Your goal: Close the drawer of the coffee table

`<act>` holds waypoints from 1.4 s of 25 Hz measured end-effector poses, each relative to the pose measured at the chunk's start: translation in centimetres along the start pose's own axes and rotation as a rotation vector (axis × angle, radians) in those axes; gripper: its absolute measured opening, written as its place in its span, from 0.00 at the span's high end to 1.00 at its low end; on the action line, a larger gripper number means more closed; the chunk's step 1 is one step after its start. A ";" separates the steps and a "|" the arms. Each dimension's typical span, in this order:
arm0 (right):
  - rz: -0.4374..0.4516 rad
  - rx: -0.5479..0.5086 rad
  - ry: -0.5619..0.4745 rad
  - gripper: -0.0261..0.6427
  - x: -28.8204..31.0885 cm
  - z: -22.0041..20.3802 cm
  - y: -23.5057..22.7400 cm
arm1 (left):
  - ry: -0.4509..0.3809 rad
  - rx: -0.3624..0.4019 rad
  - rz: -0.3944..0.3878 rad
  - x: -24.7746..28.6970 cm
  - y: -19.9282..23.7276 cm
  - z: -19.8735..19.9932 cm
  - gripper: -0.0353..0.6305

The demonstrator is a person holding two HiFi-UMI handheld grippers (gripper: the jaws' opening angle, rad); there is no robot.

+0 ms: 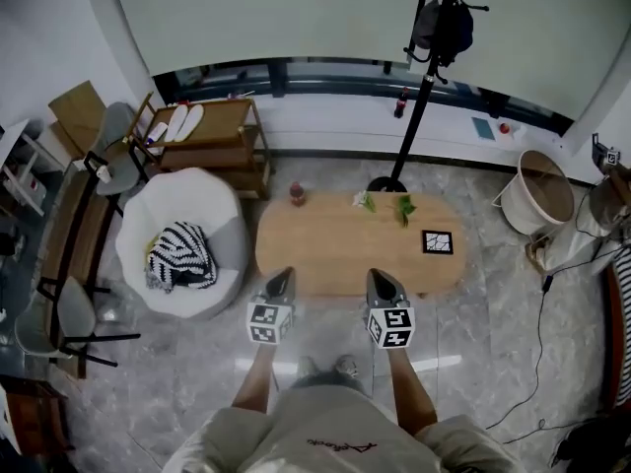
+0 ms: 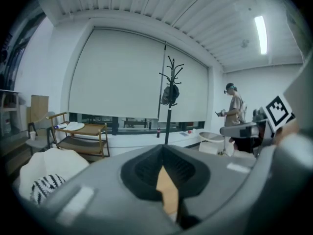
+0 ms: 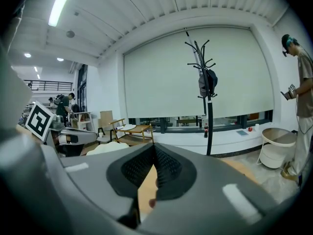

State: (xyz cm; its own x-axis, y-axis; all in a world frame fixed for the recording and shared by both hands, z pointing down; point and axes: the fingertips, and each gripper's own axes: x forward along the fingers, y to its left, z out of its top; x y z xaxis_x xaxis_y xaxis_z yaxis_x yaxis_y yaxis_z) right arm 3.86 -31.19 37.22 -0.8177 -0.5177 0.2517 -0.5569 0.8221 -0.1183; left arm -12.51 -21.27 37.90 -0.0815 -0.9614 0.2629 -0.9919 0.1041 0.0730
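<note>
From the head view, the oval wooden counter [image 1: 345, 254] lay straight ahead of the person on the grey tiled floor, its long axis running left to right across the picture and one long side facing the person. Its drawer could not be made out. The left gripper [image 1: 283, 273] and the right gripper [image 1: 381, 275] pointed forward side by side, their tips over the counter's near edge. On the far half of the top lay a black-and-white marker card [image 1: 437, 241], two green sprigs [image 1: 402, 208] and a small reddish thing [image 1: 297, 194]. A white armchair [image 1: 207, 215] with a striped cushion [image 1: 180, 256] stood just beside the counter's left end, and a black coat stand [image 1: 424, 77] rose behind it. The left gripper view, looking level across the room, showed what the head view could not: the left fingers [image 2: 144, 169] pressed together at their tips with nothing pinched, only a wedge of the wooden top showing below them, and a person [image 2: 235, 106] standing far off to the right. The right gripper view likewise showed the right fingers [image 3: 171, 173] closed tip to tip and empty over the wood, with a dark bottle [image 3: 206, 129] on the window sill beyond.
</note>
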 end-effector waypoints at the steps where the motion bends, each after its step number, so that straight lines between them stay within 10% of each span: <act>1: -0.001 -0.005 -0.012 0.95 -0.2 0.8 -0.1 | -0.016 0.002 0.004 -0.1 0.0 0.9 0.95; 35: 0.011 -0.073 -0.068 0.95 -1.3 7.1 0.9 | -0.120 0.028 0.035 -2.4 0.9 8.8 0.95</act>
State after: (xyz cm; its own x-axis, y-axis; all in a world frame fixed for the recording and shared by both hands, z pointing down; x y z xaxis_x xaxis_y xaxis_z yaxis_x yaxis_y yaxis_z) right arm 3.33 -31.43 30.00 -0.8330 -0.5215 0.1849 -0.5379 0.8415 -0.0499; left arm -14.11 -21.14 28.86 -0.1259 -0.9809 0.1480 -0.9904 0.1329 0.0379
